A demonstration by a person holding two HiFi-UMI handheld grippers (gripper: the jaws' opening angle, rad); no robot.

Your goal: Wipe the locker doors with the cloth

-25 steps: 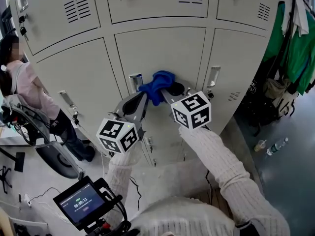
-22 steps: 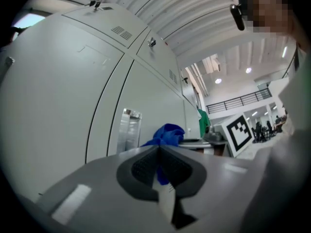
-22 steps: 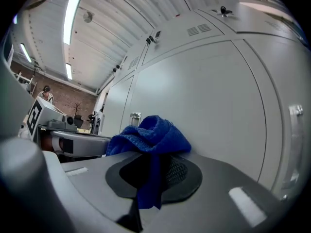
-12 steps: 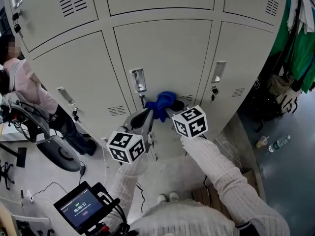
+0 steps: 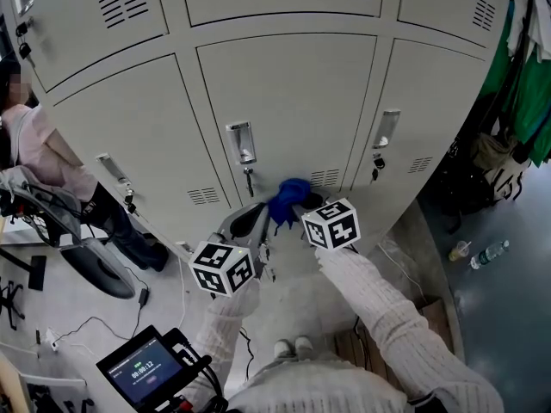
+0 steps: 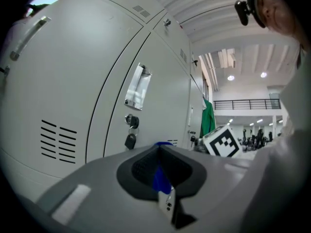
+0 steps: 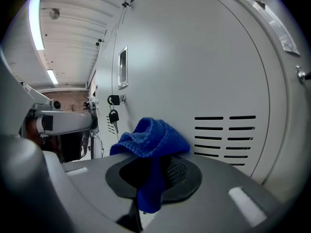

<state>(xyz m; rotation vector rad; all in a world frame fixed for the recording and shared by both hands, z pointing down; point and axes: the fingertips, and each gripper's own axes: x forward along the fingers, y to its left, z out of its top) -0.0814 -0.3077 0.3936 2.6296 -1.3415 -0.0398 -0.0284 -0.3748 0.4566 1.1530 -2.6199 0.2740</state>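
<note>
Blue cloth [image 5: 290, 194], pinched by both left gripper [image 5: 261, 216] and right gripper [image 5: 299, 202], is wiping the locker door [image 5: 288, 101] near its lower edge; the next move probably needs a sideways sweep.

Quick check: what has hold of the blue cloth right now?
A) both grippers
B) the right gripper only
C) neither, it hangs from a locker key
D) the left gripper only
A: the blue cloth is pinched between the jaws of the left gripper and of the right gripper, as each gripper's own view shows.
</note>
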